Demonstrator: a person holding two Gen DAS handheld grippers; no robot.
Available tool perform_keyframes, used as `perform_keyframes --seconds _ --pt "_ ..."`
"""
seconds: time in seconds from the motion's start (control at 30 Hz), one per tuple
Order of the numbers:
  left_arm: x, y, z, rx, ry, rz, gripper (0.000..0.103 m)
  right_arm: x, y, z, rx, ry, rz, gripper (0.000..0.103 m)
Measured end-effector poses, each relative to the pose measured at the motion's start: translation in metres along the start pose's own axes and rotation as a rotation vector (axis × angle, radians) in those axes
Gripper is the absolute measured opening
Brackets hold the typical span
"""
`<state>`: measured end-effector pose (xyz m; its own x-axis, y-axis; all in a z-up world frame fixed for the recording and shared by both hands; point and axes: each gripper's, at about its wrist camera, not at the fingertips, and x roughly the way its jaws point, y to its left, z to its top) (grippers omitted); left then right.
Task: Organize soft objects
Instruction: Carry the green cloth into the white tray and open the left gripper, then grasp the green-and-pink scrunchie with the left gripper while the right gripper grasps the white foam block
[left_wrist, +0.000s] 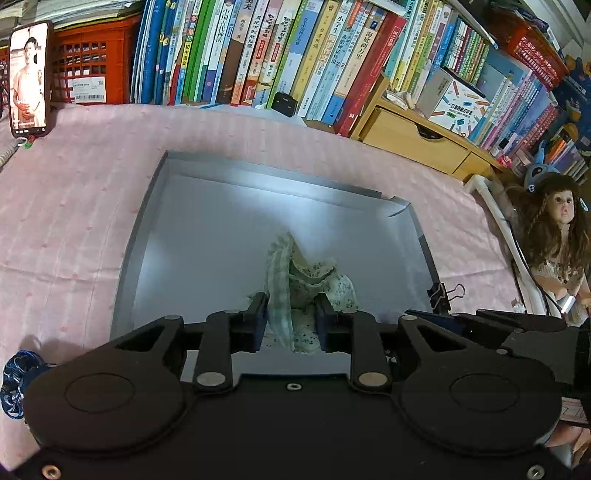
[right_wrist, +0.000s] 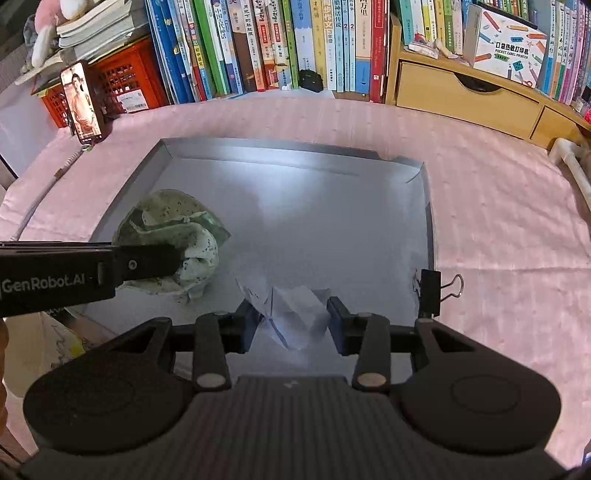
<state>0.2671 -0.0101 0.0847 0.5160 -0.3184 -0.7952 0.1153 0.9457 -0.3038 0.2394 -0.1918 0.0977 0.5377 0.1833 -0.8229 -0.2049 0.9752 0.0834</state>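
Left wrist view: shallow grey cardboard tray (left_wrist: 155, 206) is seen lying flat on pink dotted bedspread (left_wrist: 74, 206), filling the centre of the view. Crumpled green-and-white floral cloth (left_wrist: 306, 280) is piled on the tray floor at 6 o'clock of the tray, reaching up between the jaws of the left gripper (left_wrist: 291, 317). The jaws are parted narrowly with the cloth between them; whether the pads actually press it cannot be told, and a gap is seen beside the right-hand pad. The cloth is judged to rest on the tray, not to hang. Black binder clip (left_wrist: 441, 295) is fixed on the tray rim at 4 o'clock, probably to hold the folded corner. Row of upright books (left_wrist: 295, 55) is noted at 12 o'clock, phone (left_wrist: 29, 79) at 10 o'clock, long-haired doll (left_wrist: 557, 236) at 3 o'clock

Right wrist view: the same tray is centred. Pale bluish-white thin folded fabric (right_wrist: 291, 314) sits between the jaws of the right gripper (right_wrist: 291, 317) at the tray's 6 o'clock; the jaws are moderately apart, loose around it, so it is judged set down. The floral cloth lies at 9 o'clock under the left gripper's finger. Both soft items are judged deposited in the tray
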Motion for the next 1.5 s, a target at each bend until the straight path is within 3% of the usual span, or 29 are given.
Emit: perform_keyframes --seconds 0.2,0.43,0.7,1.1,1.33,1.5 --pt "-0.01 -0.004 -0.003 0.033 -0.026 0.008 0.049 -0.004 0.001 -0.001 -0.013 -0.014 0.0 0.069" --pt "-0.03 -0.012 -0.011 0.092 -0.071 0.026 0.058 -0.018 0.002 -0.005 -0.026 -0.047 0.001 0.072" --pt "-0.068 -0.019 -0.033 0.157 -0.174 0.034 0.076 -0.055 0.002 -0.019 -0.064 -0.141 0.008 0.076" --pt "-0.124 -0.033 -0.092 0.244 -0.303 -0.011 0.085 -0.105 -0.003 -0.066 -0.109 -0.29 0.01 0.081" --pt "-0.136 -0.037 -0.136 0.274 -0.356 -0.022 0.089 -0.125 -0.006 -0.104 -0.108 -0.389 0.018 0.085" --pt "-0.138 -0.031 -0.17 0.257 -0.434 -0.055 0.097 -0.13 -0.005 -0.137 -0.121 -0.484 -0.029 0.088"
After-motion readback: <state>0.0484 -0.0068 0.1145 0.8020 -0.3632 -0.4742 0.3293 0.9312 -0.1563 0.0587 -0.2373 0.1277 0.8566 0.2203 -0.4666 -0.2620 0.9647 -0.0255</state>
